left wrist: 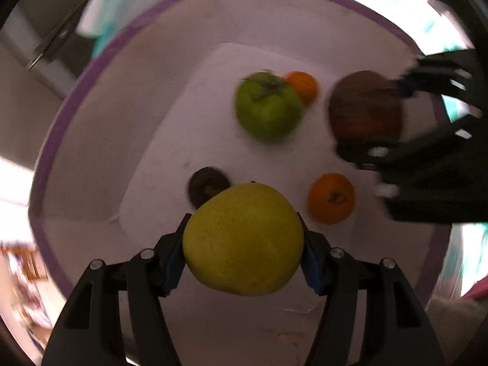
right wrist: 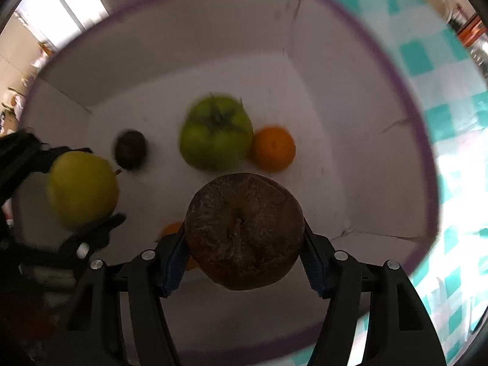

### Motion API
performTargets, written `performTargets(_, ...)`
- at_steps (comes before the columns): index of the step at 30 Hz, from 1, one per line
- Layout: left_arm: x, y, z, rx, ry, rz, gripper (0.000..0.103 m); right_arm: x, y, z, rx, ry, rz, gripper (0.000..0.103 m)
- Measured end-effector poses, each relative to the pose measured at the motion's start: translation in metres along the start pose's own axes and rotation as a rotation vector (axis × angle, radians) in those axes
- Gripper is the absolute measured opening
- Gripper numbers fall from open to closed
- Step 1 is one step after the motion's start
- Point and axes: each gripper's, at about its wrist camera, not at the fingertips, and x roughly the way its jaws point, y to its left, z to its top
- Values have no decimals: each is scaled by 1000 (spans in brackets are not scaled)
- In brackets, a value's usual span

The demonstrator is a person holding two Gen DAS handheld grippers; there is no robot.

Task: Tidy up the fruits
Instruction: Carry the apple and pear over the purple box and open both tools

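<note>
My left gripper (left wrist: 244, 238) is shut on a yellow-green pear (left wrist: 244, 239) and holds it above the floor of a white box with a purple rim (left wrist: 61, 116). My right gripper (right wrist: 244, 238) is shut on a round brown fruit (right wrist: 244, 231) over the same box (right wrist: 405, 91). In the box lie a green tomato-like fruit (left wrist: 268, 108), two oranges (left wrist: 303, 87) (left wrist: 331, 198) and a small dark fruit (left wrist: 207, 184). The right gripper with the brown fruit (left wrist: 366, 106) shows at the right of the left wrist view. The pear (right wrist: 82, 189) shows at the left of the right wrist view.
The box stands on a teal-and-white checked cloth (right wrist: 451, 116). Its walls surround both grippers. Blurred room furniture shows beyond the box at the left edge (left wrist: 18, 262).
</note>
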Motion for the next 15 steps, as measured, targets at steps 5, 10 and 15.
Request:
performTargets(5,7,-16,1,121,70,3,69,25,-3,4,-1,101,-10,63)
performTargets(10,10,-18,-3,118,110,13,70,28,-6,2,16,106,14,64)
performTargets(15,5,-18,-7,90,103,47,83,23,-7,1,7,80,11,66)
